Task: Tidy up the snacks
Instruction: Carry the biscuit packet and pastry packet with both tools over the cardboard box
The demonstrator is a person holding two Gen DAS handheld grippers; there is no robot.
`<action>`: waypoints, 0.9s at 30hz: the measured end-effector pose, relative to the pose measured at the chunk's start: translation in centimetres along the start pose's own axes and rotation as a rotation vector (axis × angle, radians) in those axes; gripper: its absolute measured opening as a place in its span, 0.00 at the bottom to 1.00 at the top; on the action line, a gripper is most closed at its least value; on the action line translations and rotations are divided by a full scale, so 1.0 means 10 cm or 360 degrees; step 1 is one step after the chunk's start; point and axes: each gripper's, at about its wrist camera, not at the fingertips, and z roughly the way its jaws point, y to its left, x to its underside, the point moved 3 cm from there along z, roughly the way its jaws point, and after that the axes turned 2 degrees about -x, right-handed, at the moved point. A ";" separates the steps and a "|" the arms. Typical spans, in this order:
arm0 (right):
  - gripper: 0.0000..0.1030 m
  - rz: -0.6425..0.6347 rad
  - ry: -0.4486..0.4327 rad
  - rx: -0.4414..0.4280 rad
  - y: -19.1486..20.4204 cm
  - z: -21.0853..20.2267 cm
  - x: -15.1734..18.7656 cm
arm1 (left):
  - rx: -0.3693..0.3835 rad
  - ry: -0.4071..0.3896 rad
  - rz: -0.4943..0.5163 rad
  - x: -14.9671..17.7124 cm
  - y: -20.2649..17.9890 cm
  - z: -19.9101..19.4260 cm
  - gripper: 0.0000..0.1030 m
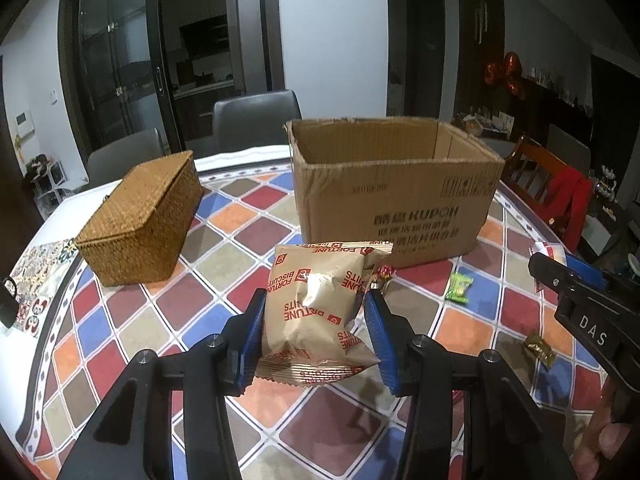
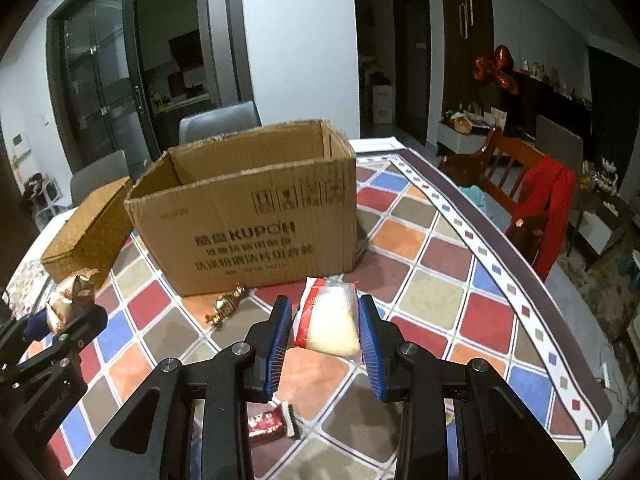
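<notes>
My left gripper (image 1: 316, 320) is shut on a tan Fortune Biscuits bag (image 1: 320, 308), held above the table in front of the open cardboard box (image 1: 394, 200). My right gripper (image 2: 322, 330) is shut on a white snack packet with a red edge (image 2: 332, 320), held in front of the same box (image 2: 248, 216). The left gripper with the bag shows at the left in the right wrist view (image 2: 68, 304). The right gripper's side shows at the right in the left wrist view (image 1: 576, 300).
A lidded wicker basket (image 1: 140, 220) stands left of the box on the tiled tablecloth (image 1: 224, 256). Loose candies lie about: green (image 1: 459, 288), gold (image 1: 540, 350), gold (image 2: 226, 304), red bar (image 2: 272, 424). Chairs stand behind and to the right.
</notes>
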 end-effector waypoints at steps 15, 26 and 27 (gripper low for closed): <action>0.34 -0.0036 -0.0134 -0.0045 0.06 -0.25 -0.40 | -0.0006 -0.0119 -0.0019 -0.43 0.01 -0.23 0.46; 0.34 -0.0089 -0.0229 -0.0075 0.15 -0.34 -0.74 | -0.0014 -0.0197 -0.0046 -0.74 0.02 -0.27 0.47; 0.34 -0.0092 -0.0237 -0.0076 0.15 -0.34 -0.77 | -0.0016 -0.0201 -0.0047 -0.77 0.02 -0.26 0.47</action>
